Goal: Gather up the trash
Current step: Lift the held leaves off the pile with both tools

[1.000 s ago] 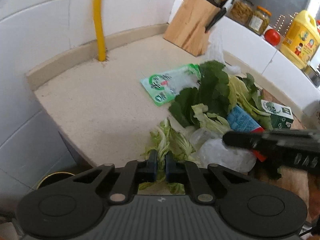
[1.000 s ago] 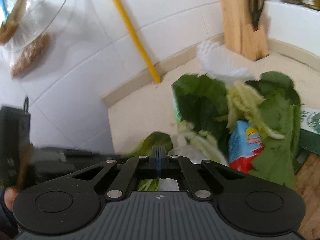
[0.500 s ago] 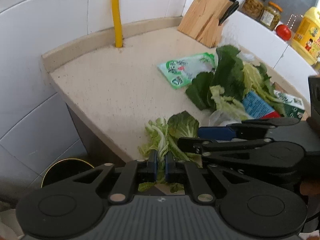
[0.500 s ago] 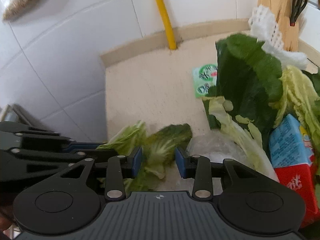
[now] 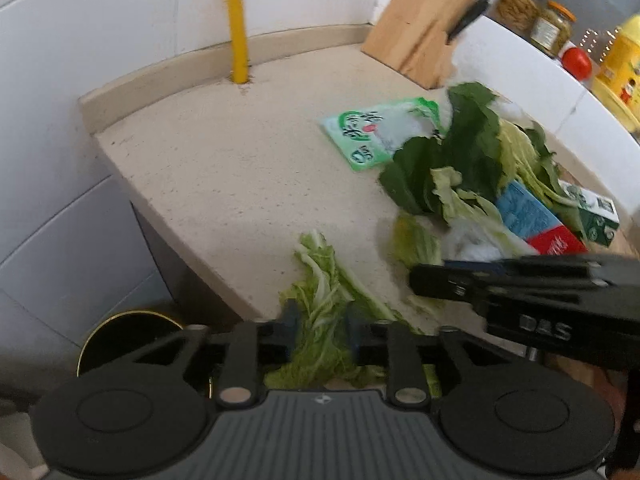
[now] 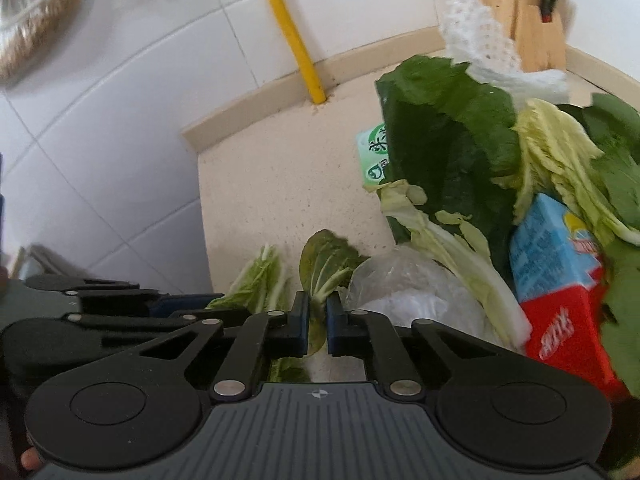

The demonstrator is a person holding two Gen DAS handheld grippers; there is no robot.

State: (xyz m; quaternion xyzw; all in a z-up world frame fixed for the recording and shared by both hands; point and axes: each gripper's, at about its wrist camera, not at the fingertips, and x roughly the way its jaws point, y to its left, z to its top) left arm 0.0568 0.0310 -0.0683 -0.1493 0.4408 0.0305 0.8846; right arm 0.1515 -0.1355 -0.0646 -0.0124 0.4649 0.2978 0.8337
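A pale green cabbage leaf (image 5: 320,292) hangs over the counter's front edge between the fingers of my left gripper (image 5: 320,320). Its jaws are opening and stand apart from the leaf. Beside it, my right gripper (image 6: 318,320) is closing tight on the stalk of a small dark green leaf (image 6: 324,264). The left wrist view shows that gripper (image 5: 420,280) reaching in from the right. Behind lies the trash pile: dark leaves (image 5: 460,152), a green-white packet (image 5: 376,132), a blue-red carton (image 6: 552,256), a clear plastic bag (image 6: 408,292) and white foam net (image 6: 476,44).
A round dark bin with a gold rim (image 5: 128,336) stands on the floor below the counter edge (image 5: 192,240). A yellow pipe (image 5: 238,20) and a wooden knife block (image 5: 420,36) stand at the back. Jars, a tomato and an oil bottle line the right ledge.
My left jaws have spread off the pale leaf they were pinching. My right jaws, open half a second ago, have closed on the dark leaf, and that gripper has come lower.
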